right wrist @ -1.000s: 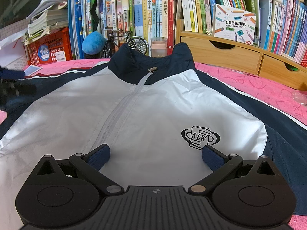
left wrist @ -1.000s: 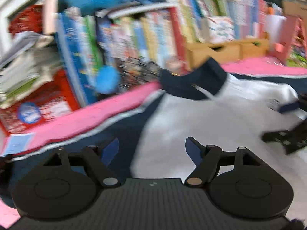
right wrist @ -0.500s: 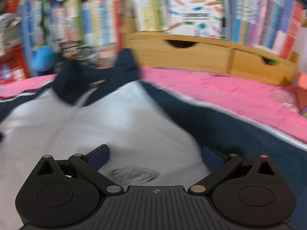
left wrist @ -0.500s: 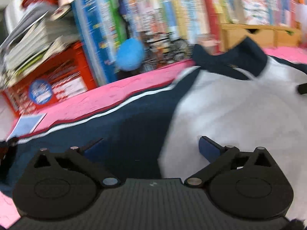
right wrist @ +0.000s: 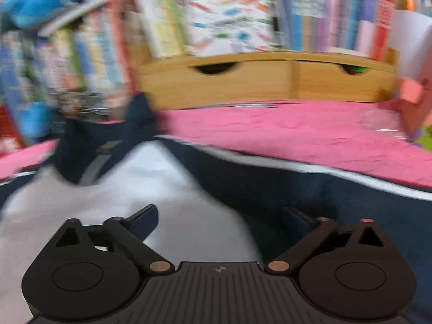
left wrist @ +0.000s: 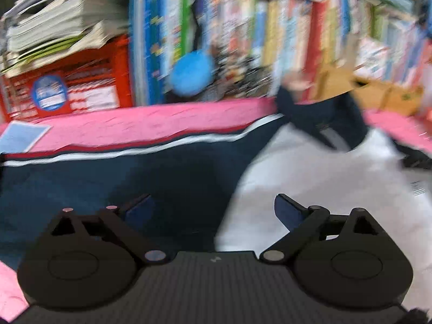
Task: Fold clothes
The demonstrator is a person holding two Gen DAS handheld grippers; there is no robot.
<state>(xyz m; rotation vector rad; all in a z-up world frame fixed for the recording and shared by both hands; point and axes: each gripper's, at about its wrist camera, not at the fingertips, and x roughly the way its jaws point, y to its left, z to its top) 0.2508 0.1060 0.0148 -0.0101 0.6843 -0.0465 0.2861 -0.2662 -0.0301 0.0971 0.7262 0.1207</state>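
A navy and white zip jacket lies flat, front up, on a pink cloth. In the left wrist view its navy left sleeve (left wrist: 113, 172) with a white and red stripe spreads left, and the white chest (left wrist: 324, 178) lies to the right. My left gripper (left wrist: 213, 208) is open and empty, over the seam between sleeve and chest. In the right wrist view the white chest (right wrist: 129, 189) is at left and the navy right sleeve (right wrist: 310, 189) runs right. My right gripper (right wrist: 220, 218) is open and empty over that seam. Both views are blurred.
Behind the jacket stand rows of books (left wrist: 270, 40), a red crate (left wrist: 67, 83) under stacked papers, a blue plush ball (left wrist: 193, 71) and wooden drawers (right wrist: 270, 78). A blue card (left wrist: 23, 136) lies on the pink cloth (right wrist: 297, 132).
My left gripper has swung left from the chest toward the left sleeve. My right gripper has swung right from the chest logo toward the right sleeve. Both stay open.
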